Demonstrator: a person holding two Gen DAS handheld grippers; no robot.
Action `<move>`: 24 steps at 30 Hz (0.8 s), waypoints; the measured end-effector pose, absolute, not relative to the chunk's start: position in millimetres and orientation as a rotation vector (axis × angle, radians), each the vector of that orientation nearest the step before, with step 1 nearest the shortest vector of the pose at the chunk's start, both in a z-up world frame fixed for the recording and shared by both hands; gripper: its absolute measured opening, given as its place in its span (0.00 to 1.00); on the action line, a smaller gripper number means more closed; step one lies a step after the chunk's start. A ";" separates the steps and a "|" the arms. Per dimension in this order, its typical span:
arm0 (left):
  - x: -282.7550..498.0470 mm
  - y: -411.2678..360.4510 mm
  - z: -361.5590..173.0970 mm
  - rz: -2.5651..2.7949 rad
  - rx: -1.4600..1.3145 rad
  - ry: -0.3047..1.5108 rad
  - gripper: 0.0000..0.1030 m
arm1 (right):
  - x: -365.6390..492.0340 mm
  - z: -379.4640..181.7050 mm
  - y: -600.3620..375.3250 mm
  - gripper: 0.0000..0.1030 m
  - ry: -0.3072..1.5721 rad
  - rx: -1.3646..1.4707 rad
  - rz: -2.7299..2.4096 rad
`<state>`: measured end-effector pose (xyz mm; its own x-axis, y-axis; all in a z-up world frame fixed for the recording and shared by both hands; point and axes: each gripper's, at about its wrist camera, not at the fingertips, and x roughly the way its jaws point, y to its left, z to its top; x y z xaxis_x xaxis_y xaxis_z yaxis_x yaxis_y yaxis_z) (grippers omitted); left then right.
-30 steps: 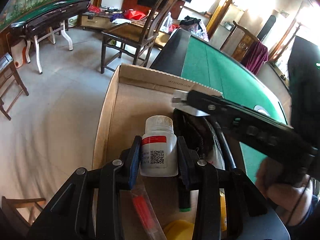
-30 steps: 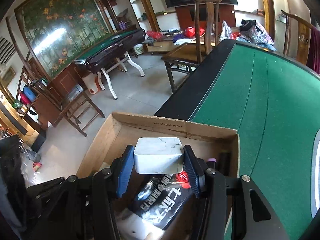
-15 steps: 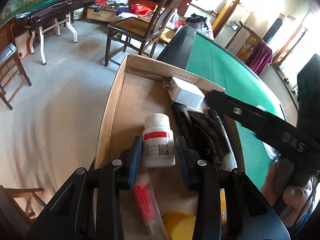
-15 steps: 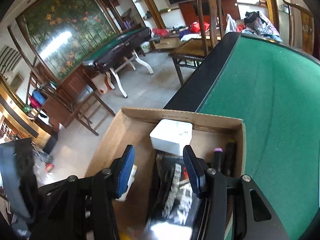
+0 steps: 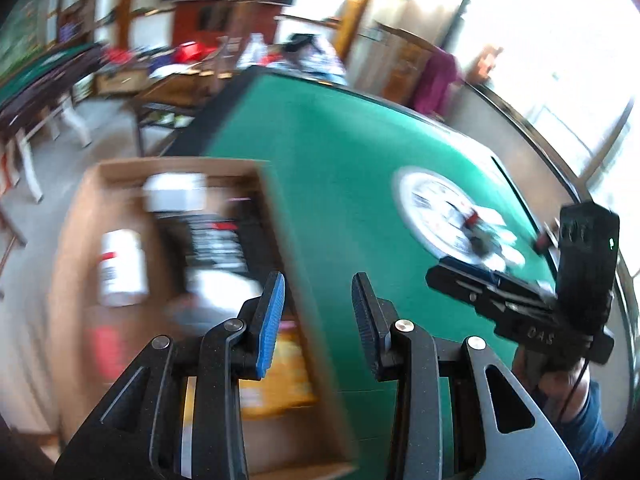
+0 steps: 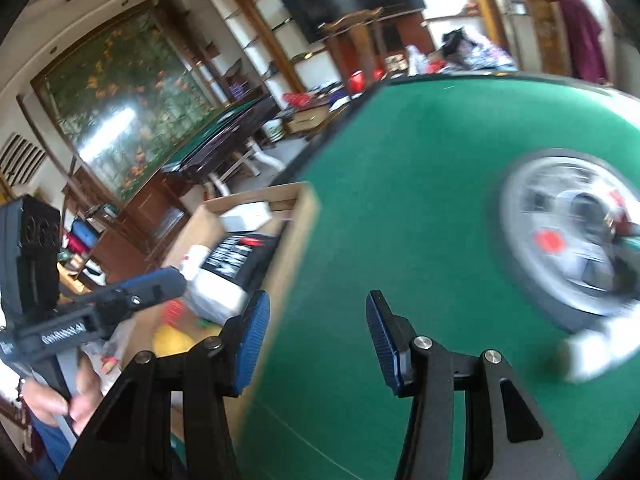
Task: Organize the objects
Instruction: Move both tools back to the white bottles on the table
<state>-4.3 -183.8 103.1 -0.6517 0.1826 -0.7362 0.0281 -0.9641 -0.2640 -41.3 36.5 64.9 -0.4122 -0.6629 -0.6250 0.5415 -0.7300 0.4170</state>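
Note:
A cardboard box (image 5: 276, 216) stands at the left edge of the green table (image 5: 344, 184). In it lie a white pill bottle (image 5: 120, 268), a white charger block (image 5: 176, 196) and a black packet (image 5: 224, 244). The box (image 6: 304, 216) also shows in the right wrist view with the charger (image 6: 246, 216) and packet (image 6: 236, 256). My left gripper (image 5: 318, 312) is open and empty over the box's right wall. My right gripper (image 6: 316, 332) is open and empty over the green felt. Both views are motion-blurred.
A round silver centre panel (image 5: 440, 216) sits in the table's middle with small objects on it; it also shows in the right wrist view (image 6: 576, 240). A small white object (image 6: 588, 352) lies near it. Chairs and another table stand beyond the far edge.
The left gripper let go of the pill bottle, now lying in the box. The right gripper left the charger in the box. Both grippers swung right towards the table's middle.

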 end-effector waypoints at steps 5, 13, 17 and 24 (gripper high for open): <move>-32.4 -88.2 93.7 2.596 -1.274 -0.202 0.33 | -53.7 72.9 137.5 0.50 -0.275 0.998 -2.321; -78.3 15.7 68.7 2.441 -1.306 -0.056 0.33 | -108.6 40.9 256.8 0.51 -0.532 1.096 -2.517; -106.4 34.4 66.0 2.447 -1.291 -0.012 0.33 | -125.5 27.5 270.2 0.51 -0.614 1.125 -2.507; -138.9 53.1 47.3 2.413 -1.340 0.059 0.33 | -128.4 19.2 264.0 0.51 -0.583 1.235 -2.322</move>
